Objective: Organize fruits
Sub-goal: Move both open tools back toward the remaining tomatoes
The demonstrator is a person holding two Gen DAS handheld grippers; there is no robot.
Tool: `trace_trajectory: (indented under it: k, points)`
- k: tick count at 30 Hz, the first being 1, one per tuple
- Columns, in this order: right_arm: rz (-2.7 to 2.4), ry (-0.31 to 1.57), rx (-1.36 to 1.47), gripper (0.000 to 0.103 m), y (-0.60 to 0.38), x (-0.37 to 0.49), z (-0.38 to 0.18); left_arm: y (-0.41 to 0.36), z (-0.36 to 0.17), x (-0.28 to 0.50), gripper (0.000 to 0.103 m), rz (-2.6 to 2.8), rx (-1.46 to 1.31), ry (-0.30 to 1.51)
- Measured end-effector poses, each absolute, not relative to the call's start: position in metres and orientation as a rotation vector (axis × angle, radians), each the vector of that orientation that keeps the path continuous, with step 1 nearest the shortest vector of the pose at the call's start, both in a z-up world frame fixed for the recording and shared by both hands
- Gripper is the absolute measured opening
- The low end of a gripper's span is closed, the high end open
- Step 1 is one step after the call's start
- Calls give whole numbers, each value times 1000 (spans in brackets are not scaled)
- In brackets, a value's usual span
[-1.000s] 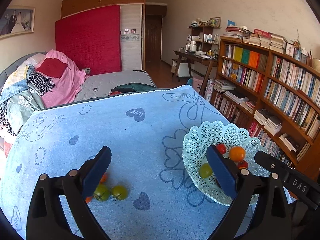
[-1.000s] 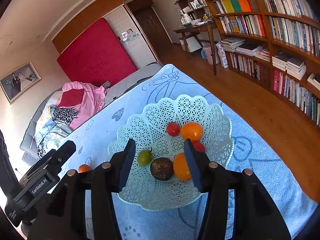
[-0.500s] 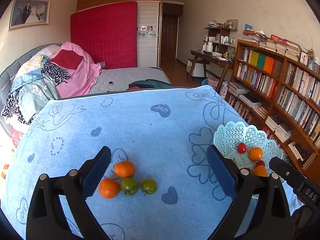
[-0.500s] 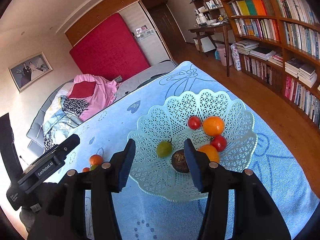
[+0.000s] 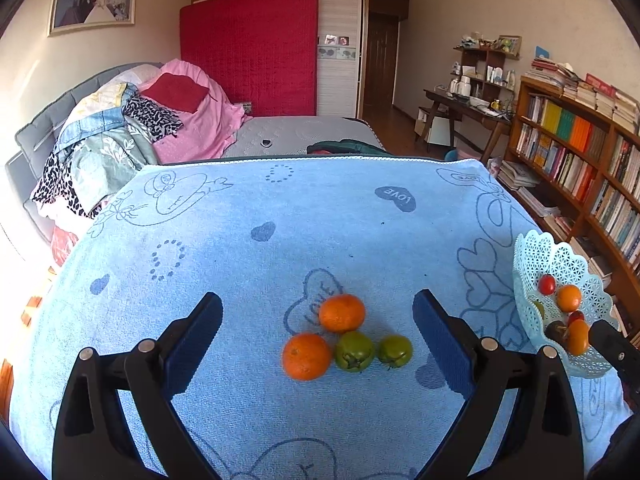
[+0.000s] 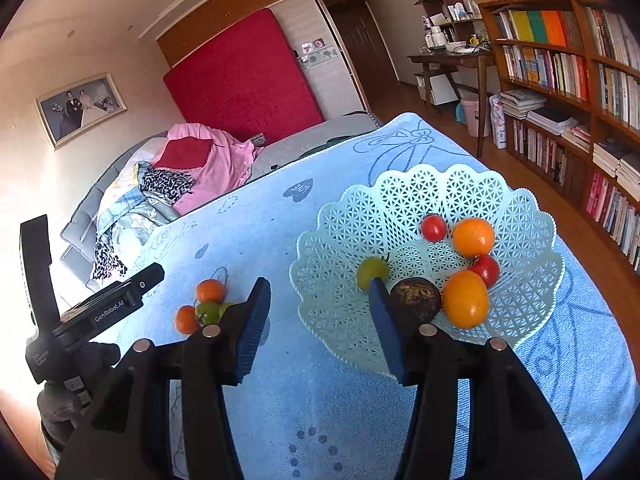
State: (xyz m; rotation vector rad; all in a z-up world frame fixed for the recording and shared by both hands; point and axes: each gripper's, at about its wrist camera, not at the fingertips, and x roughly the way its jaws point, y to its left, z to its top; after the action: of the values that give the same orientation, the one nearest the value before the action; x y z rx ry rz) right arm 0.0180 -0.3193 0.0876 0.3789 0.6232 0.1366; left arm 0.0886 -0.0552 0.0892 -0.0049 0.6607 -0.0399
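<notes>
A desk (image 5: 280, 216) covered by a light blue towel printed with hearts and the word LOVE fills both views; its near edge is cut off by the frame.

On its right side sits a pale mint lattice basket (image 6: 352, 240) with a scalloped rim. The left wrist view shows only a slice of it at the right edge, partly behind the right hand-held gripper's body. In the right wrist view it holds two orange fruits (image 6: 473, 237), two small red tomatoes (image 6: 433, 228), one yellow-green tomato (image 6: 372, 272) and a dark brown round fruit (image 6: 416, 299) whose kind is hard to make out; a blue pad covers part of that fruit and the green one.

The left hand-held gripper (image 5: 318, 340) hovers with its jaws wide apart and nothing between the pads. The right hand-held gripper (image 6: 318, 326) has its jaws partly apart, gripping nothing, over the basket's near left rim.

Loose on the towel, framed between the left jaws, lies a tight cluster: two oranges (image 5: 306, 356) and two green tomatoes (image 5: 354, 351), touching or nearly so. In the right wrist view one green tomato is mostly hidden behind a jaw.
</notes>
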Motion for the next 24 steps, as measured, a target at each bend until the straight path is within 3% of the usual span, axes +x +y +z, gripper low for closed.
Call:
trace_trajectory:
  k: [8,10,24]
  points:
    - [167,637,349,54,-306,19,85,-37,70,92,95,31,7,695]
    - [176,632,332,66,-301,18,85,-36,62,95,95,39,18,714]
    - [250,654,237,66,-269,17,78,-33,25,105,95,58,55,813]
